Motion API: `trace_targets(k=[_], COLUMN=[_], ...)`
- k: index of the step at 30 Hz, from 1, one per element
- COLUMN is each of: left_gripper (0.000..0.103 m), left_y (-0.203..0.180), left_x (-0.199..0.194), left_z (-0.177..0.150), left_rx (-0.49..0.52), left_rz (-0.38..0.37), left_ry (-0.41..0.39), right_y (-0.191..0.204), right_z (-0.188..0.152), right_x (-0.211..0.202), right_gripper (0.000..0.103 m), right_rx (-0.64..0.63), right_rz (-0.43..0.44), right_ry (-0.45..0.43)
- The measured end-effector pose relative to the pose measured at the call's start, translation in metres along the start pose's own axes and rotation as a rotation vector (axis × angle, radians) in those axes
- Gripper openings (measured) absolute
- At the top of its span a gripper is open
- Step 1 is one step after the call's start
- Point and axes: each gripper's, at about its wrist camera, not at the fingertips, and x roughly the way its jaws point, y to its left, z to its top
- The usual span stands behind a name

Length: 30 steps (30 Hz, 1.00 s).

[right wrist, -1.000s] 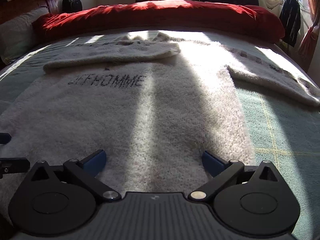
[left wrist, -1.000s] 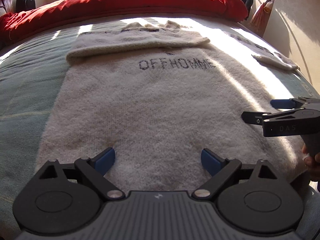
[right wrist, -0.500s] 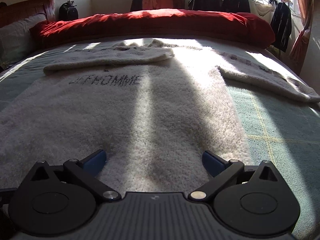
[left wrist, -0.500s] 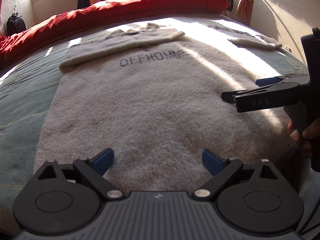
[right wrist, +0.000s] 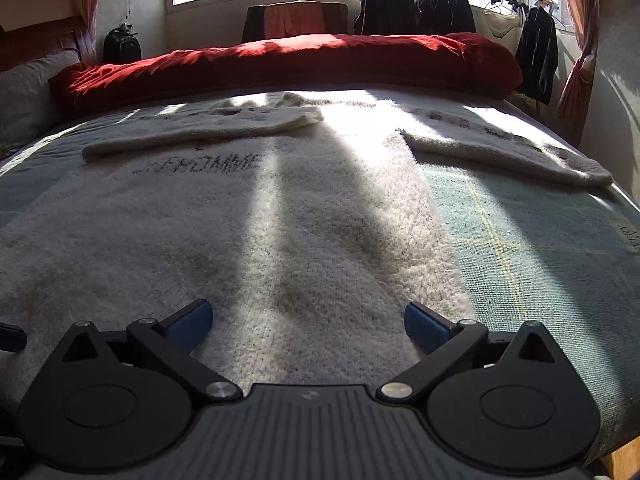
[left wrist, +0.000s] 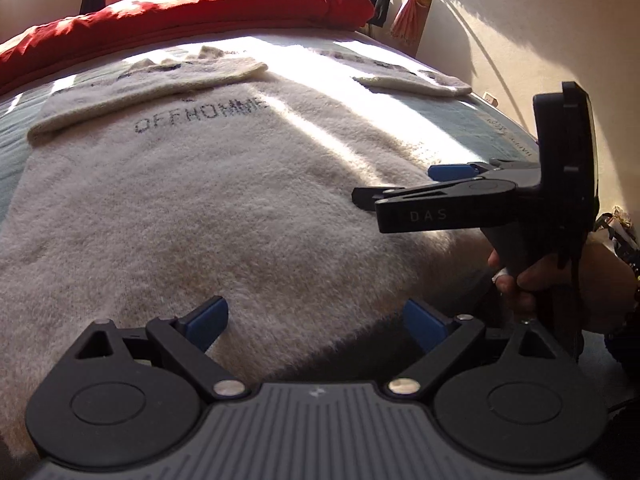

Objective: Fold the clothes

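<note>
A fuzzy cream sweater [left wrist: 192, 200] [right wrist: 248, 232] with dark lettering lies flat on the bed, hem toward me. Its left sleeve [left wrist: 152, 88] [right wrist: 208, 130] is folded across the chest; the right sleeve [left wrist: 412, 78] [right wrist: 504, 152] stretches out to the right. My left gripper [left wrist: 316, 320] hovers open over the hem, nothing between its blue pads. My right gripper [right wrist: 308, 322] is open too, low over the hem's right part. In the left wrist view the right gripper [left wrist: 396, 184] shows side-on, held by a hand [left wrist: 524, 276], above the sweater's right edge.
The bed has a pale teal checked cover [right wrist: 520, 240]. A red duvet [right wrist: 288, 64] [left wrist: 180, 20] is bunched along the far side. A wall [left wrist: 520, 40] stands close on the right. Dark clothes hang on a rail [right wrist: 448, 8] by the window.
Both grippers have drawn back and lowered toward the hem at the bed's near edge. The right gripper looms larger in the left wrist view. Both stay open; the sweater has not moved.
</note>
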Motion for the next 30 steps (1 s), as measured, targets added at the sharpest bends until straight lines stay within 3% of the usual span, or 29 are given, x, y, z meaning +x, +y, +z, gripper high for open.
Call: trace_targets(k=[4,8,10,15,19,23,27,30], left_gripper=[0.095,0.094,0.094,0.095,0.095,0.095,0.094,0.095], left_y=[0.027,0.063,0.068,0.053,0.053,0.072,0.092,0.085], left_x=[-0.011,0.006,0.011,0.002,-0.010,-0.007,0.017,0.018], left_z=[0.019,0.024,0.018,0.000,0.004,0.027,0.028,0.020], left_rx=[-0.092,-0.269,-0.312,-0.297,-0.294,-0.302,-0.380,-0.367], left_rz=[0.049,0.030,0.014,-0.016,-0.019,0.045,0.090,0.108], left_ry=[-0.068,-0.016,0.014,0.027,0.010,-0.034,0.010,0.002], right_y=[-0.001,-0.001,-0.002,-0.002,-0.003,-0.003,-0.005,-0.005], right_z=[-0.004,-0.008,-0.009,-0.018,-0.022,-0.018,0.001,0.020], right_x=[-0.002,-0.004,-0.004,-0.006,-0.008,-0.016,-0.025,-0.019], right_gripper=[0.103,0.103,0.103,0.103,0.103,0.103,0.103,0.103], right_rx=[0.009,0.005,0.005,-0.005,-0.012,-0.002,0.040,0.050], right_rz=[-0.002,-0.001,0.002,0.009,0.021,0.015,0.023,0.039], right_ry=[-0.018,-0.030,-0.037,-0.082,-0.113,-0.111,-0.140,-0.125])
